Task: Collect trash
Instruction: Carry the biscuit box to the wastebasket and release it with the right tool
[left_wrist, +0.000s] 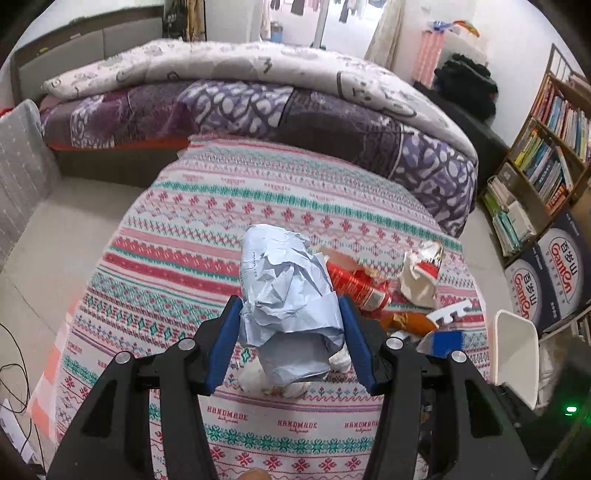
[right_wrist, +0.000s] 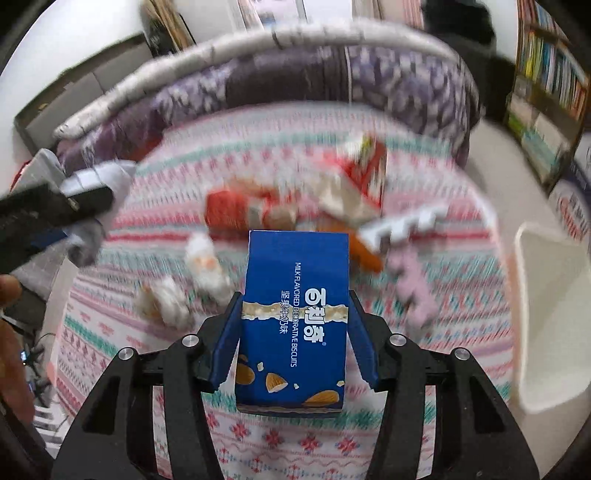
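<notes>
My left gripper (left_wrist: 290, 314) is shut on a crumpled pale-blue paper wad (left_wrist: 288, 295), held above the patterned tablecloth (left_wrist: 207, 229). In the right wrist view my right gripper (right_wrist: 293, 321) is shut on a blue biscuit box (right_wrist: 295, 317), lifted off the cloth. A red wrapper (left_wrist: 356, 282), a torn red-and-white packet (left_wrist: 421, 273), an orange wrapper (left_wrist: 406, 319) and white foam pieces (left_wrist: 452, 310) lie on the cloth beyond. White tissue scraps (right_wrist: 205, 271) lie left of the box. The left gripper's black body (right_wrist: 48, 210) shows at the left edge of the right wrist view.
A white bin (left_wrist: 515, 362) stands at the table's right edge, also white bin (right_wrist: 550, 317). A bed with purple and white quilts (left_wrist: 258, 103) lies behind. A bookshelf (left_wrist: 546, 155) and stacked blue cartons (left_wrist: 554, 277) stand to the right. Cables (left_wrist: 14, 373) lie on the floor at left.
</notes>
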